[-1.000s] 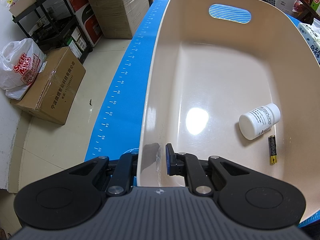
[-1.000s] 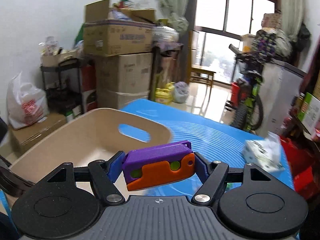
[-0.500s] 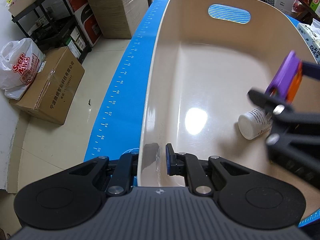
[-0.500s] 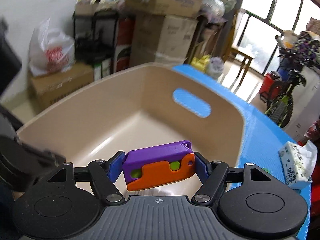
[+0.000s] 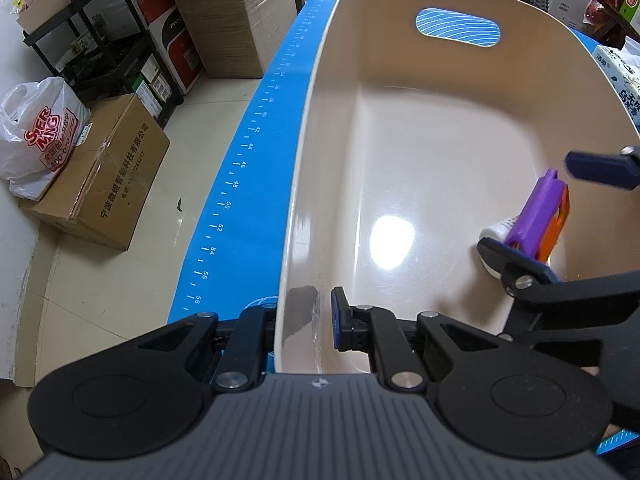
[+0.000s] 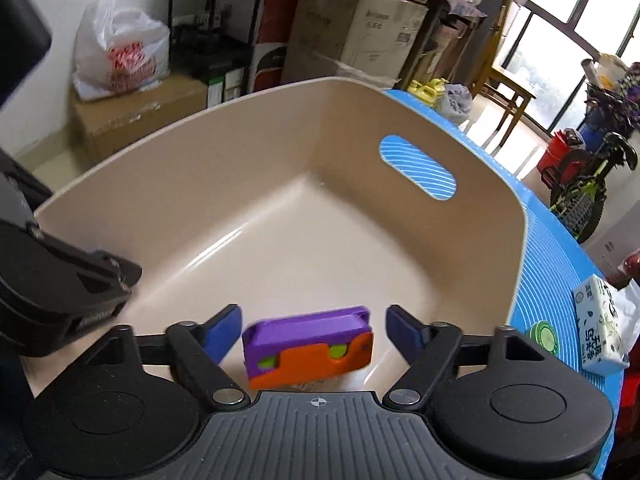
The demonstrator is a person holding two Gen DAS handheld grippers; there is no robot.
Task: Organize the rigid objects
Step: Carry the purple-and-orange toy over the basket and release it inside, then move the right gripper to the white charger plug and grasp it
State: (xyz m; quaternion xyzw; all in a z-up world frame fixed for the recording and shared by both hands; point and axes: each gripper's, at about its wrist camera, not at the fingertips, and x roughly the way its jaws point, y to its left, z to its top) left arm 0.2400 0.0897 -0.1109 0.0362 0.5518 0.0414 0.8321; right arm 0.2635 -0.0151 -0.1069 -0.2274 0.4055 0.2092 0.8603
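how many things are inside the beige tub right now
2 visible: the purple and orange toy between the open right gripper fingers, and a white bottle mostly hidden behind it. Others may be hidden in the tub.

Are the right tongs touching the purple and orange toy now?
Apart. The right wrist view shows the right tongs open, with bin floor visible between each blue pad and the toy.

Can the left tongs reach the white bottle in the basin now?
Probably not: the left tongs are shut on the basin wall, and the right tongs and purple toy cover the white bottle.
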